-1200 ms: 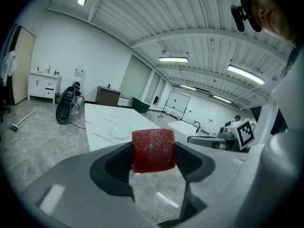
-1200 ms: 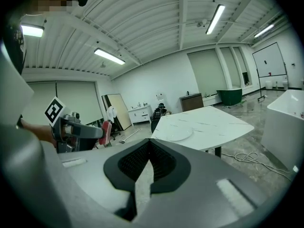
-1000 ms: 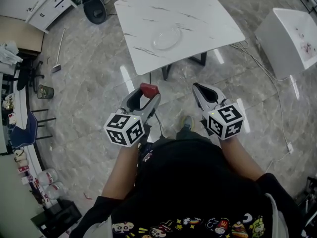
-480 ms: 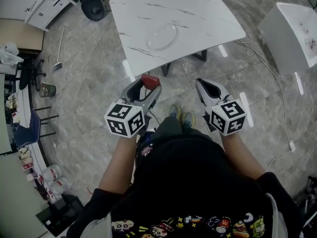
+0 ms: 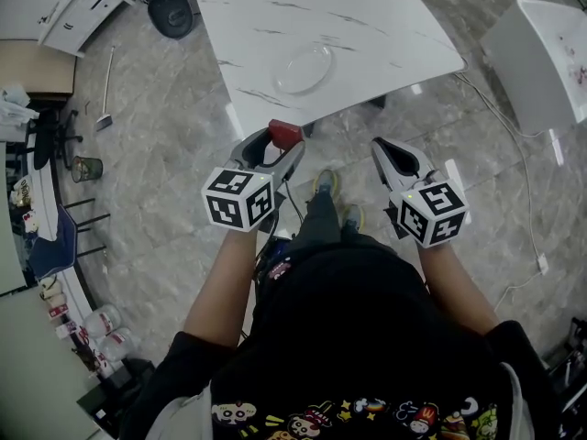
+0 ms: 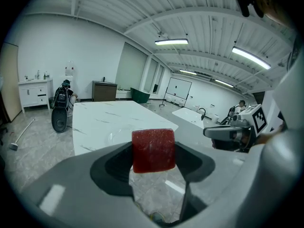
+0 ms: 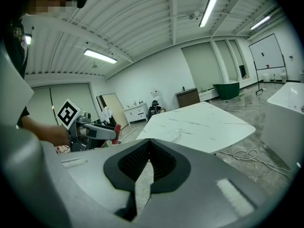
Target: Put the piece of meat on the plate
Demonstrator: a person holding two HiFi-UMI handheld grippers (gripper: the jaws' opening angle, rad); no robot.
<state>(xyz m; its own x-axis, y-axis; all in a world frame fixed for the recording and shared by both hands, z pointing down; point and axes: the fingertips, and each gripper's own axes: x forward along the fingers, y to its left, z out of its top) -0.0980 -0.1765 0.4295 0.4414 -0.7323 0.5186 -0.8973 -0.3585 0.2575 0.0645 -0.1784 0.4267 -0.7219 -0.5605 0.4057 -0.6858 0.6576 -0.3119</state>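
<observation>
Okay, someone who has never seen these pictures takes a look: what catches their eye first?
The red piece of meat stands out, clamped between the jaws of the left gripper and held over the floor just short of the white marble table. A clear plate lies on that table, near the edge facing the person. The right gripper is alongside, jaws together on nothing.

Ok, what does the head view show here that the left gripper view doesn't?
Only the head view shows the person's shoes and the marker cube on the left hand-held gripper. Only the left gripper view shows the ceiling lights. Both show the piece of meat shut in that gripper's jaws, the table with the plate, and the right hand-held gripper.
</observation>
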